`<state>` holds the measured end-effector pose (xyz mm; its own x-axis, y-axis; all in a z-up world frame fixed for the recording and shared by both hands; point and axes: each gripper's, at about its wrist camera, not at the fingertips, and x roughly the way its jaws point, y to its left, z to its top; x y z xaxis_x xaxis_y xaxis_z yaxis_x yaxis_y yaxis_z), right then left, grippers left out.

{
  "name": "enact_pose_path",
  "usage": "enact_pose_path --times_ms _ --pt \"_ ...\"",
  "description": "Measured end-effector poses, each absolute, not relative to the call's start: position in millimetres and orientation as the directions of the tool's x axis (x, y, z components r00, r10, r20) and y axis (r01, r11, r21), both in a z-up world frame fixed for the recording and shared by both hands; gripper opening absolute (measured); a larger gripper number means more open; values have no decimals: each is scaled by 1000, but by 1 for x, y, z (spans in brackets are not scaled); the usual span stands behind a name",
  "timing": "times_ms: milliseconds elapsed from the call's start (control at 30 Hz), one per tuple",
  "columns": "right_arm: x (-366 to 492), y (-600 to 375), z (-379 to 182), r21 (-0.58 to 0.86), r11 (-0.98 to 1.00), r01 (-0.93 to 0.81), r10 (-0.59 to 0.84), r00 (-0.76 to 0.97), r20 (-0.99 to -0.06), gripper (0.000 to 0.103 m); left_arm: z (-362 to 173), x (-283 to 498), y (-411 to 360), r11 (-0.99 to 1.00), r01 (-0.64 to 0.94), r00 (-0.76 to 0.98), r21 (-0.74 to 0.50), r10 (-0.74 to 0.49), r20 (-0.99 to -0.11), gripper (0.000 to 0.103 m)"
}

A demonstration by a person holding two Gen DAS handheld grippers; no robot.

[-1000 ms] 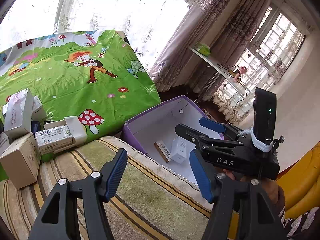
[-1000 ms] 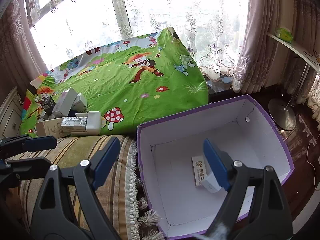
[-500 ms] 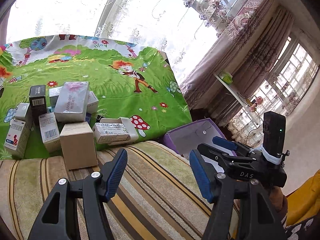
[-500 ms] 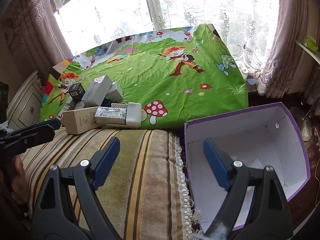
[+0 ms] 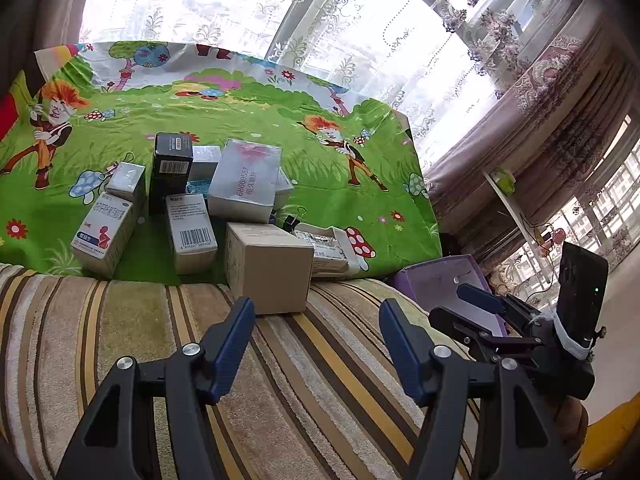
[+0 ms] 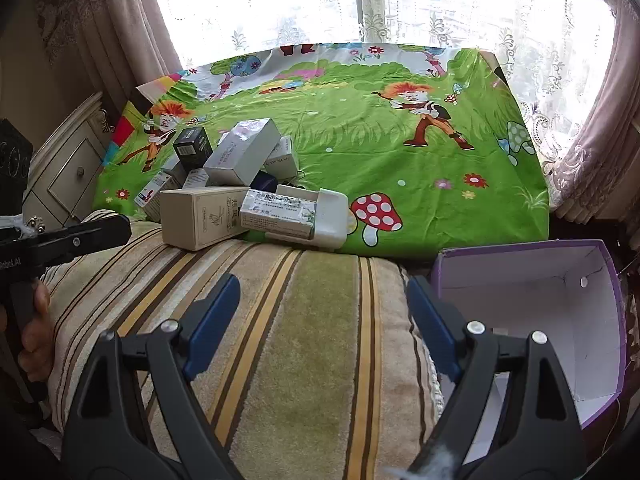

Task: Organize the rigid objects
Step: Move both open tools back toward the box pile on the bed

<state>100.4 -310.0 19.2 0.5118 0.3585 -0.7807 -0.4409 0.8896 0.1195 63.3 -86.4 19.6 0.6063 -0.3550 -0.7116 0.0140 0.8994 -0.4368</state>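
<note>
Your left gripper (image 5: pixel 316 336) hangs over the striped cushion (image 5: pixel 160 360) with its jaws apart and nothing between them; the brown cardboard box (image 5: pixel 268 268) stands just beyond its tips, at the seam where the cushion meets the green cartoon-print sheet (image 5: pixel 320 152). Your right gripper (image 6: pixel 324 320) also has its jaws spread wide and empty, above the same cushion (image 6: pixel 320 320). The task's boxes sit in one cluster on the sheet — a black carton (image 5: pixel 172 168) upright at the back, a grey-white box with pink print (image 5: pixel 244 180) leaning across others, a barcode-marked white box (image 5: pixel 192 232), and a white box with a red figure (image 5: pixel 104 236) at the left edge. In the right wrist view a green-and-white packet (image 6: pixel 280 212) lies on a white case (image 6: pixel 328 216), touching the cardboard box (image 6: pixel 200 216). The purple storage box (image 6: pixel 532 304), white inside, sits open beside the cushion's right end — its floor is largely hidden by your right jaw, so I cannot tell its contents.
</note>
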Motion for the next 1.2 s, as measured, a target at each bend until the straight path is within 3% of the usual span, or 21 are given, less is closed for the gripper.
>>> enact_pose_path --times_ms 267,600,633,700,867,1200 --pt "107 -289 12 83 873 -481 340 476 -811 87 7 89 -96 942 -73 523 -329 -245 -817 66" --pt "124 -267 -6 52 847 -529 307 408 -860 87 -18 130 -97 937 -191 414 -293 -194 -889 70" --pt "126 -265 -7 52 843 -535 309 404 -861 87 -20 131 -96 935 -196 412 -296 -196 -890 69" --pt "130 -260 -7 38 831 -555 309 404 -861 87 -21 132 -95 932 -199 410 -302 -201 -890 58" --pt "141 -243 -10 -39 803 -595 268 418 -868 87 -20 130 -92 924 -198 424 -327 -220 -878 57" --pt "152 -225 -12 -10 727 -687 341 373 -863 87 -9 90 -62 850 -175 525 -497 -346 -777 55"
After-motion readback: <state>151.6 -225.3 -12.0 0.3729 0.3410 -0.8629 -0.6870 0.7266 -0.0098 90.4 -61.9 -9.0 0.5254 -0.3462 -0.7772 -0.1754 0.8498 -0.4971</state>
